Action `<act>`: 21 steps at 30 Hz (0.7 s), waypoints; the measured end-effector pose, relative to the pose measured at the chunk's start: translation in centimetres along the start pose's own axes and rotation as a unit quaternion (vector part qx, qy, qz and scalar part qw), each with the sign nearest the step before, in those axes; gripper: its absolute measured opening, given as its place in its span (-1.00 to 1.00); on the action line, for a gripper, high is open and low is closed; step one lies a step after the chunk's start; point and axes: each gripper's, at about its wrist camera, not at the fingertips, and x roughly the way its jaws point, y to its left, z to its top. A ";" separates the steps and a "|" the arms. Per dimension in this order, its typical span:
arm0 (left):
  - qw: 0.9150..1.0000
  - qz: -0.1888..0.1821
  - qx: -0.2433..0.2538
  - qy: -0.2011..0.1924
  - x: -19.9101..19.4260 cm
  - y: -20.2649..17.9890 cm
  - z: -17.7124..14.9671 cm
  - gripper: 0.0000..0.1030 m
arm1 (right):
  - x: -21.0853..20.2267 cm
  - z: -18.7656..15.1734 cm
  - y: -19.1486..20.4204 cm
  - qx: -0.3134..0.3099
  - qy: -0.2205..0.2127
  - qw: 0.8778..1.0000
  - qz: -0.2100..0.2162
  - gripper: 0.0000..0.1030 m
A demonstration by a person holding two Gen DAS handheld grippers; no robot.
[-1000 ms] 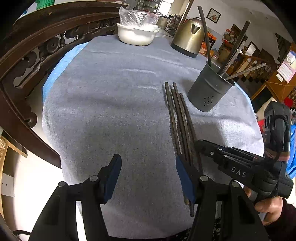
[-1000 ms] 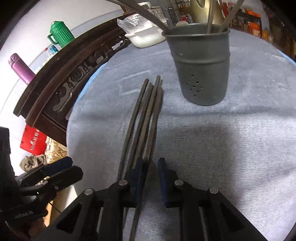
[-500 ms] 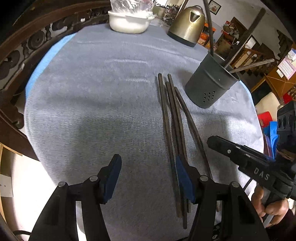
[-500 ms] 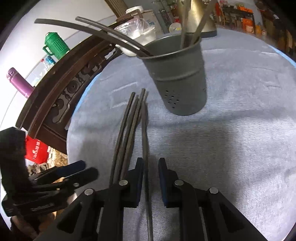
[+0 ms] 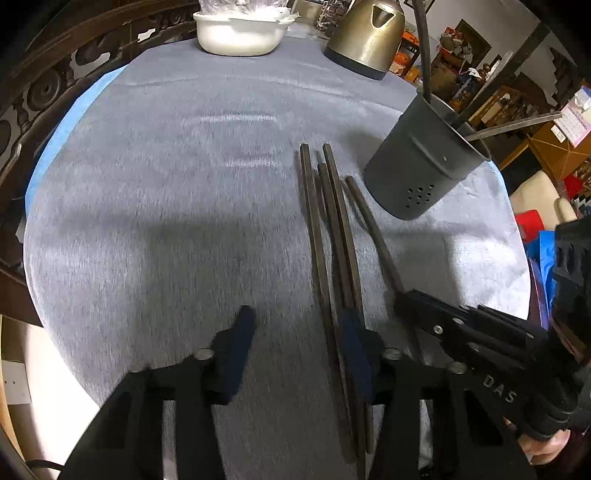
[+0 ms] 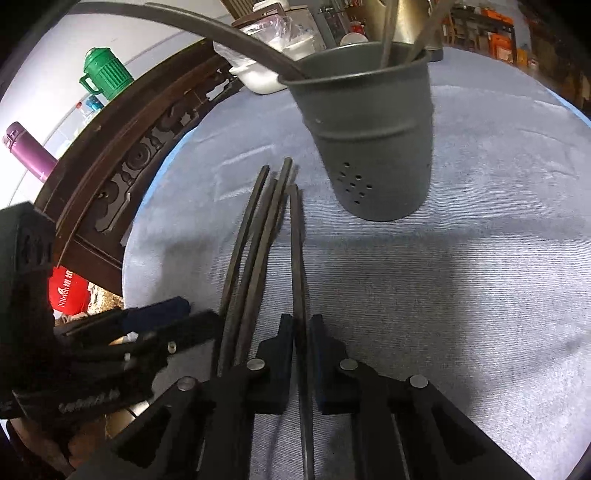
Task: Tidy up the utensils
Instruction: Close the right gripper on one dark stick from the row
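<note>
The chopsticks point(image 6: 258, 240) lie on the counter point(image 5: 166, 221), long axes toward the holder point(image 6: 373, 129). The right gripper point(image 6: 302, 332) jaws clamp one stick point(image 6: 297, 258). The left gripper point(image 5: 295, 332) jaws, just closing, stand apart, empty. The left view alone shows a kettle point(image 5: 365, 33).

Long dark square-sectioned chopsticks point(image 6: 255, 254) lie side by side on the grey cloth, their far ends fanned slightly, just short of a dark grey metal utensil holder point(image 6: 369, 133). One chopstick point(image 6: 297, 258) lies a little apart from the bundle, on the holder's side. The holder, a tapered cup with small drain holes low on its wall, stands upright, with several more chopsticks leaning out of it.
</note>
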 end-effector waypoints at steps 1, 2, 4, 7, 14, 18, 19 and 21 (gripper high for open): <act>1.000 0.003 -0.001 0.000 0.1 0.1 0.2 -0.30 | -0.1 0.0 -0.2 0.005 -0.001 1.000 -0.003 -0.84; 1.000 0.003 -0.003 0.000 0.2 0.2 0.4 -0.43 | -0.2 -0.1 -0.5 0.014 -0.001 1.000 -0.003 -0.84; 1.000 -0.008 -0.015 0.005 0.4 0.7 0.6 -0.66 | -0.3 -0.1 -0.9 0.031 0.005 0.999 0.007 -0.84; 1.000 -0.010 -0.018 0.005 0.5 1.2 0.7 -0.82 | -0.2 -0.2 -0.9 0.036 0.018 0.999 0.022 -0.84; 0.999 -0.038 -0.034 0.009 -0.5 2.1 0.7 -0.80 | 0.0 0.3 -0.9 0.042 0.036 0.998 0.017 -0.80; 0.998 -0.052 -0.028 0.003 -1.2 1.8 0.7 -0.75 | -0.1 0.6 -1.2 0.048 0.037 0.998 0.015 -0.80; 0.999 -0.047 -0.021 0.002 -1.2 1.5 0.9 -0.73 | -0.1 0.7 -1.2 0.047 0.036 0.998 0.014 -0.79; 0.999 -0.043 -0.015 0.003 -1.0 1.2 1.3 -0.66 | 0.0 0.7 -1.2 0.047 0.038 0.998 0.014 -0.79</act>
